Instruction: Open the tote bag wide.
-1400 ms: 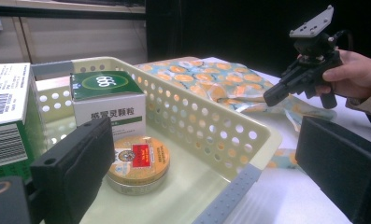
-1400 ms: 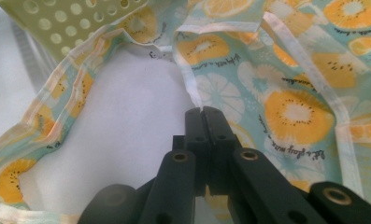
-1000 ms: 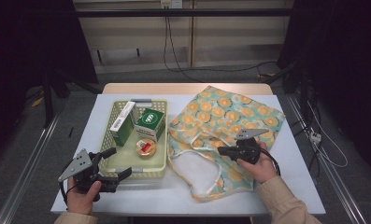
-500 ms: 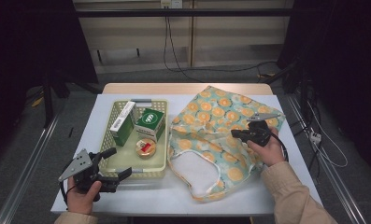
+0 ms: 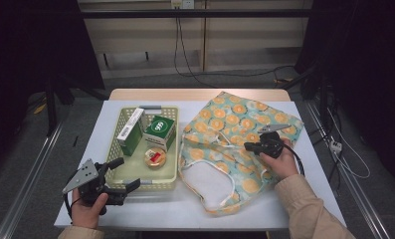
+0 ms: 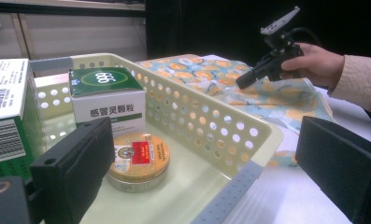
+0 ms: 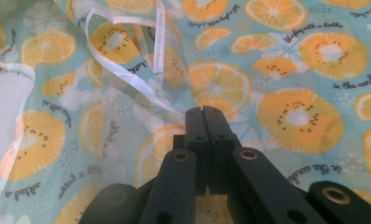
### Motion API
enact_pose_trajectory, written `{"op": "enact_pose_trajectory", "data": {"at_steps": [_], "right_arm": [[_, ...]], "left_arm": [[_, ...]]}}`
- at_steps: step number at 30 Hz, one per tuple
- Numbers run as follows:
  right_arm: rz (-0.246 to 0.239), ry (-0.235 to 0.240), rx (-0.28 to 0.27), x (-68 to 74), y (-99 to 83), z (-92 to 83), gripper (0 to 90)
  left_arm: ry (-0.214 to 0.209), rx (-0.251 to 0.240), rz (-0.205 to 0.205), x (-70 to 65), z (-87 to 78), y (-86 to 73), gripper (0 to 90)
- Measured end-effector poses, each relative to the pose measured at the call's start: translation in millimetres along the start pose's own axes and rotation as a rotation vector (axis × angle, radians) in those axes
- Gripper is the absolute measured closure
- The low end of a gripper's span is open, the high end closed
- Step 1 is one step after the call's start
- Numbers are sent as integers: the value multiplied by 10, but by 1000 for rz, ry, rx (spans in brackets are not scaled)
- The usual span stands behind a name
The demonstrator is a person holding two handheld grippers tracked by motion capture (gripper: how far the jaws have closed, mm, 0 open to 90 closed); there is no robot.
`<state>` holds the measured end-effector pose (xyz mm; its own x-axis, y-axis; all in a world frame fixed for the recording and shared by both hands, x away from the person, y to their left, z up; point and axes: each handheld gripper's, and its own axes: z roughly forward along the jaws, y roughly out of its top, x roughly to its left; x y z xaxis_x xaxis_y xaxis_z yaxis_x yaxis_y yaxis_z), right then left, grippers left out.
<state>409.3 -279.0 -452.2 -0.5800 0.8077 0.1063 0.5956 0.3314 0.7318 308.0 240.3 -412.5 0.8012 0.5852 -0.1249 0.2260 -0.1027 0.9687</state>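
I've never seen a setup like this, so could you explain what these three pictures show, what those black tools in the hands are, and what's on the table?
A person sits at a table holding a two-jaw gripper in each hand. One picture looks down from above; each of the other two comes from a camera riding on a gripper, looking along its black jaws. On the table lie a pale yellow basket with two green and white boxes and a round tin, plus a fruit-print cloth bag. The left gripper waits open at the basket's near corner. The right gripper is shut over the bag, at its white ribbon handle; whether it pinches the ribbon I cannot tell.
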Motion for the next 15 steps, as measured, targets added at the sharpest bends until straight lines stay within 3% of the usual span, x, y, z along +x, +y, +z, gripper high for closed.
{"op": "enact_pose_trajectory", "data": {"at_steps": [3, 6, 9, 15], "right_arm": [[-33, -19, 21, 27, -10, 14, 880], [-25, -23, 11, 45, 4, -11, 841], [-35, -46, 0, 79, 36, -58, 690], [-72, -34, -69, 270, 147, -191, 525]], "left_arm": [[-1, -2, 0, -2, 1, 2, 46], [1, 0, -2, 0, -5, 2, 46], [1, -3, -1, -1, -8, 5, 46], [0, -5, -6, -7, -2, 6, 45]]}}
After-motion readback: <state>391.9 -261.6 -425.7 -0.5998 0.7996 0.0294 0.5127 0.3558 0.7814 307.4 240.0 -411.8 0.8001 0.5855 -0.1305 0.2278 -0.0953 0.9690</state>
